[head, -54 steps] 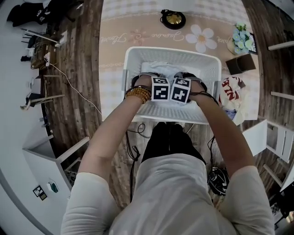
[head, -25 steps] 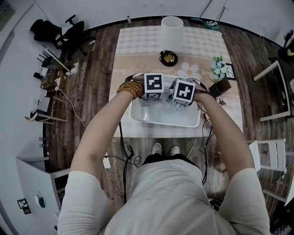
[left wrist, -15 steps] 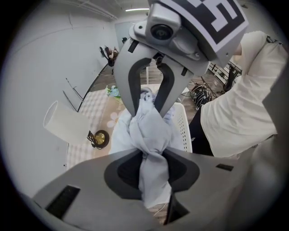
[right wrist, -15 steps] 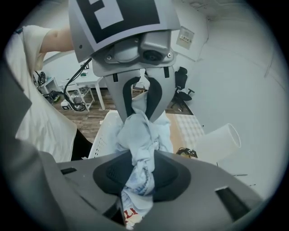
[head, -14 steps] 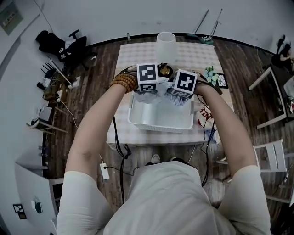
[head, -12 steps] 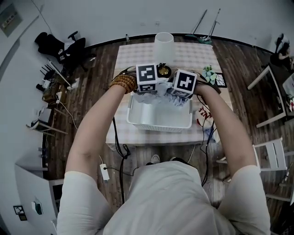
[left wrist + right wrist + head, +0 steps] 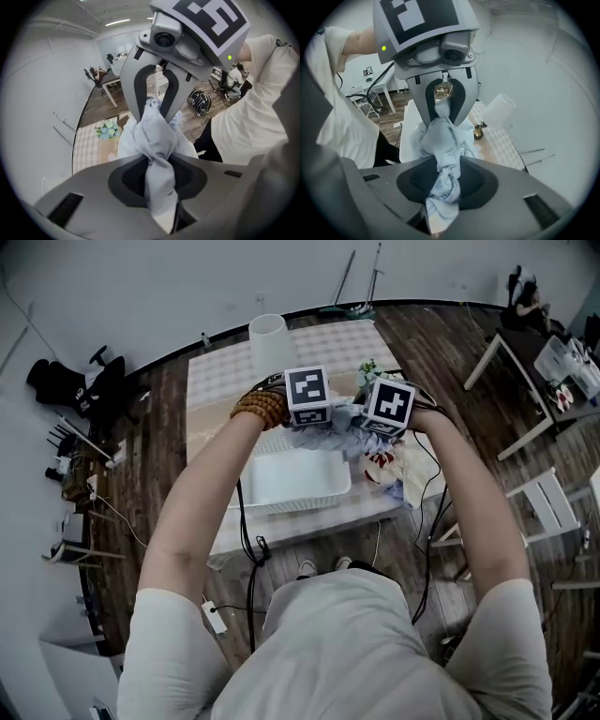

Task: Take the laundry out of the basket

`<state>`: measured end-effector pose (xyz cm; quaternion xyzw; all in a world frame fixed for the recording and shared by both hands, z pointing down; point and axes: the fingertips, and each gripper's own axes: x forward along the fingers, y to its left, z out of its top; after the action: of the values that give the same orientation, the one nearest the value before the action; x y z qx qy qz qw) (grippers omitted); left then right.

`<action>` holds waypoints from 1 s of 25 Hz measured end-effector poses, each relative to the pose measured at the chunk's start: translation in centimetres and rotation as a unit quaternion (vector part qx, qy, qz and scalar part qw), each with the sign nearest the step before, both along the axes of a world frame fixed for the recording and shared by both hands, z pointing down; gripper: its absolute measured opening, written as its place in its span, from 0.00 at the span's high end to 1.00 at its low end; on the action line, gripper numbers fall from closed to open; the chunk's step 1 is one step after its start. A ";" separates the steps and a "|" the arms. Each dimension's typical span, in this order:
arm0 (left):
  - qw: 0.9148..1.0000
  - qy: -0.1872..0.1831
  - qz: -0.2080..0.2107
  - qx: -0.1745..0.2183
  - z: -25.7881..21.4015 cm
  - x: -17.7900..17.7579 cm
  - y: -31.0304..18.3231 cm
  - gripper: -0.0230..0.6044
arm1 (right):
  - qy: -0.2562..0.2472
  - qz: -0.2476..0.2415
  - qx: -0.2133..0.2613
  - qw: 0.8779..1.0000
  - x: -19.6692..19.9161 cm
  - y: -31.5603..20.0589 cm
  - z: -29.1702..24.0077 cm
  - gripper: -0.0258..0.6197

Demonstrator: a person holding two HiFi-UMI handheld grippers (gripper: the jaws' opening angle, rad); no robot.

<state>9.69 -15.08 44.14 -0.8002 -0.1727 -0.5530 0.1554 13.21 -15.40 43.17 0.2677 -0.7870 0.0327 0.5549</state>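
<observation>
The left claw (image 7: 158, 180) and right claw (image 7: 155, 112) both pinch one bunched pale-blue cloth (image 7: 154, 137).

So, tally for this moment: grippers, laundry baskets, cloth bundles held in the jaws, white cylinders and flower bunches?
two-jaw grippers: 2 (left gripper, right gripper)
white plastic laundry basket: 1
bunched pale blue cloth, gripped by both: 1
white tapered cylinder: 1
blue-and-white flower bunch: 1
Total: 6

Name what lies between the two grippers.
A pale blue garment, bunched, clamped by the left gripper and right gripper; both gripper views show it.
</observation>
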 end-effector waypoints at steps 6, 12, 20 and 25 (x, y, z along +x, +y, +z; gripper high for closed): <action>0.997 0.018 0.074 0.002 -0.2 9.9 4.5 0.76 | 0.015 0.101 -0.001 0.995 10.2 5.5 -0.2 0.74; 0.991 0.031 0.130 -0.005 0.0 15.6 8.4 0.76 | 0.011 0.148 -0.005 0.989 15.2 9.7 0.0 0.74; 0.991 0.014 0.131 0.000 3.9 17.1 8.5 0.76 | -0.002 0.157 -0.023 0.987 16.5 10.2 4.0 0.73; 0.992 -0.005 0.128 0.002 9.1 18.4 8.3 0.76 | -0.013 0.166 -0.049 0.985 18.0 10.0 9.5 0.73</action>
<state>28.12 -6.82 53.22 -0.7686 -0.2733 -0.5327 0.2254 31.24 -5.36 52.62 0.3664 -0.7362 0.1660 0.5443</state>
